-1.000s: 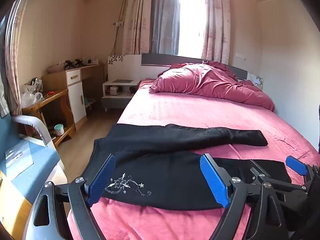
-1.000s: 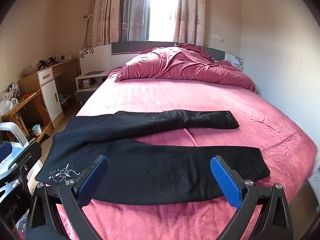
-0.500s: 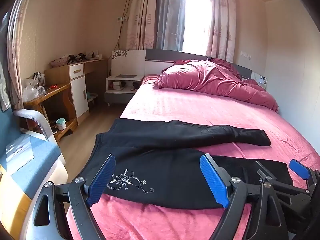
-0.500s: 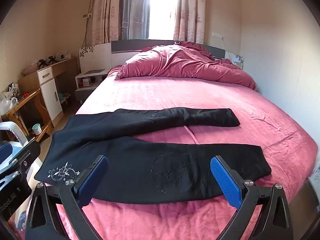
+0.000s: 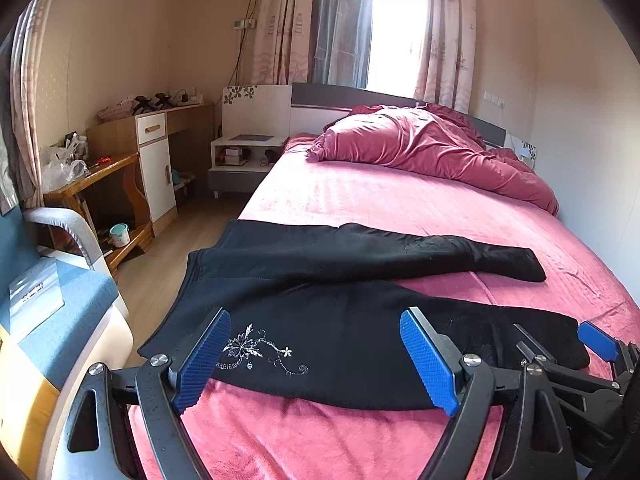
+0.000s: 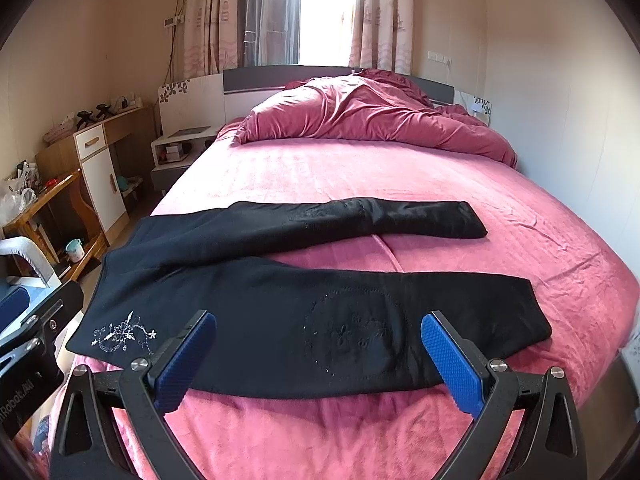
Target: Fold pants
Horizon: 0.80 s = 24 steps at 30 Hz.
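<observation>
Two grippers, left (image 5: 316, 356) and right (image 6: 320, 360), fingers wide apart, empty, above black pants (image 6: 280, 312); partial "Robot.AI" lettering.

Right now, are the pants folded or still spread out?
Spread out, unfolded: the black pants lie flat on the pink bed, both legs apart.

Both wrist cams sit low at bed (image 5: 360, 200) foot, facing headboard, left cam further left; both share pants (image 6: 280, 300).
</observation>
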Each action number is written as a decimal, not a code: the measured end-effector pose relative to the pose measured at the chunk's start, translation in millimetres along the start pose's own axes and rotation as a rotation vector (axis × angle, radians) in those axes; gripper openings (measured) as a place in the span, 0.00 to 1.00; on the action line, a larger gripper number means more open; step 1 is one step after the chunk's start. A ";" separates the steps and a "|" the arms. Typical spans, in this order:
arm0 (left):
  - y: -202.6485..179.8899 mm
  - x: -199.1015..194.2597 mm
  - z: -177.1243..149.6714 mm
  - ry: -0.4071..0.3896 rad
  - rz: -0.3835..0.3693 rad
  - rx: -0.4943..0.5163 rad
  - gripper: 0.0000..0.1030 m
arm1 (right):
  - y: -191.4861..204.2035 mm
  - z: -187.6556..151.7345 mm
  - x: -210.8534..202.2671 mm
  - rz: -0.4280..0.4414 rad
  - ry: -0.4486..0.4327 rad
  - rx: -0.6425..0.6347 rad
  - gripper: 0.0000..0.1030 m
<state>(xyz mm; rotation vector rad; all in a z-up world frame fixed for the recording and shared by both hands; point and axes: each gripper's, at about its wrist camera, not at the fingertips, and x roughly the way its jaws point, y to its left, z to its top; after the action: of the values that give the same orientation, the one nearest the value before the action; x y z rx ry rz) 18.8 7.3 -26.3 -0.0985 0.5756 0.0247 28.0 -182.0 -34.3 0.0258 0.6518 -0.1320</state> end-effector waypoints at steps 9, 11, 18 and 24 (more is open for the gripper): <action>1.3 8.5 -6.9 0.031 -0.002 0.001 0.86 | 0.2 -6.5 9.6 -0.009 0.019 -0.009 1.00; 1.9 10.0 -7.9 0.037 -0.002 0.000 0.86 | -0.1 -7.7 11.9 -0.011 0.025 -0.010 1.00; 3.5 14.3 -10.7 0.050 -0.002 0.000 0.86 | 1.4 -11.3 15.7 -0.013 0.033 -0.017 1.00; 4.5 17.4 -13.2 0.061 0.001 0.003 0.86 | 2.3 -13.9 18.8 -0.017 0.041 -0.023 1.00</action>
<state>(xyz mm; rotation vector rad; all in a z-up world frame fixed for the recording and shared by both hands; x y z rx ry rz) 26.1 10.3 -47.2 -0.0965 0.6371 0.0220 34.7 -180.9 -56.8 0.0009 0.6950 -0.1409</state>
